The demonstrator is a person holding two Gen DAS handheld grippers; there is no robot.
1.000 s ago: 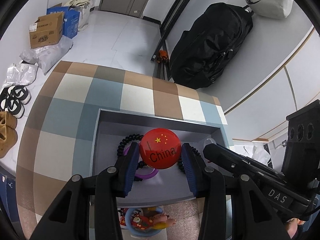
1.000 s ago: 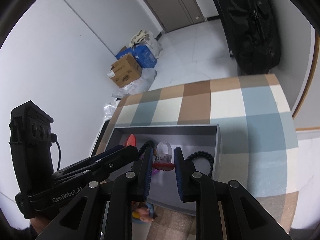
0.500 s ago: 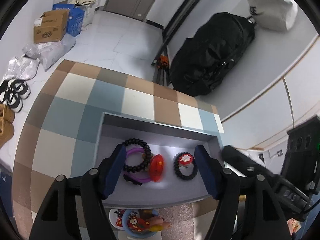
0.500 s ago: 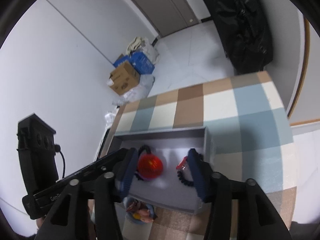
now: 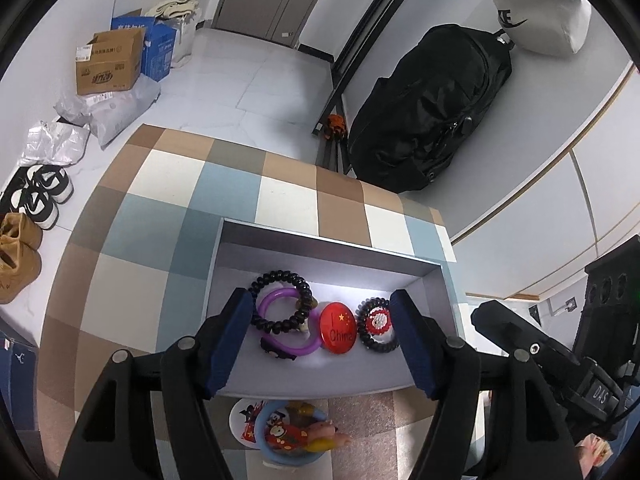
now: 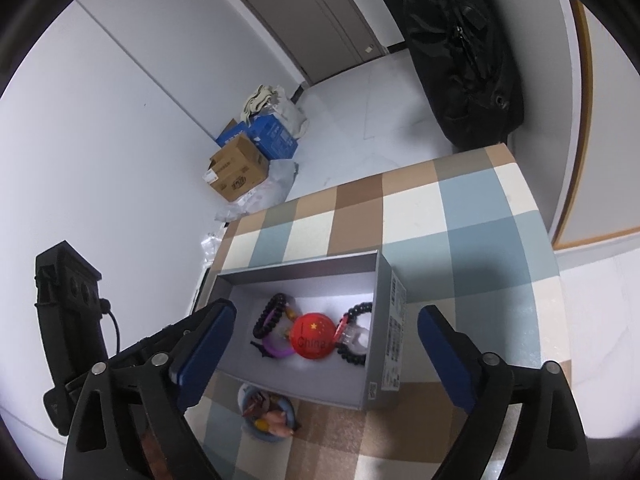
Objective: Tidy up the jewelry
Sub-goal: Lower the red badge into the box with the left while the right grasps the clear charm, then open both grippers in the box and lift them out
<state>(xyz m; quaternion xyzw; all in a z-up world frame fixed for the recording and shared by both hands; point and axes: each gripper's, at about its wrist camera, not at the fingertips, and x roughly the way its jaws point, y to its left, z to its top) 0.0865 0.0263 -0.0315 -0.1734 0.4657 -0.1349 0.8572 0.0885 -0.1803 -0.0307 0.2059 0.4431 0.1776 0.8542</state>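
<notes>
Both wrist views look down on the grey box (image 5: pixel 224 256) that I am filling on the checked tablecloth (image 5: pixel 168 184). My left gripper (image 5: pixel 320 344) hangs above the box with its blue pads spread wide and nothing between them; my right gripper (image 6: pixel 324 352) is likewise fully spread and empty, its pads framing the box from the near side.

Inside the box lie, left to right in the left wrist view, a black bead bracelet (image 5: pixel 280 300) overlapping a purple ring bangle (image 5: pixel 286 334), a red round badge (image 5: pixel 338 328) lettered "China", and a black bracelet with a red-and-white charm (image 5: pixel 376 326). The badge touches the pieces on either side of it. Outside the box, just beside its near wall, a small blue dish with a figurine (image 5: pixel 290 428) sits on the cloth.

Risks, as I judge them:
- The pieces lie crowded and overlapping, so a closing pad may catch a neighbouring bracelet and drag two pieces together.
- The box looks light, and a pad that strikes its near wall on descent may push it along the cloth or tip it.
- The dish sits under my grippers' bodies, partly hidden, so I may knock it when lowering either tool.
- The badge's domed, glossy face would probably slip from a shallow pinch.
</notes>
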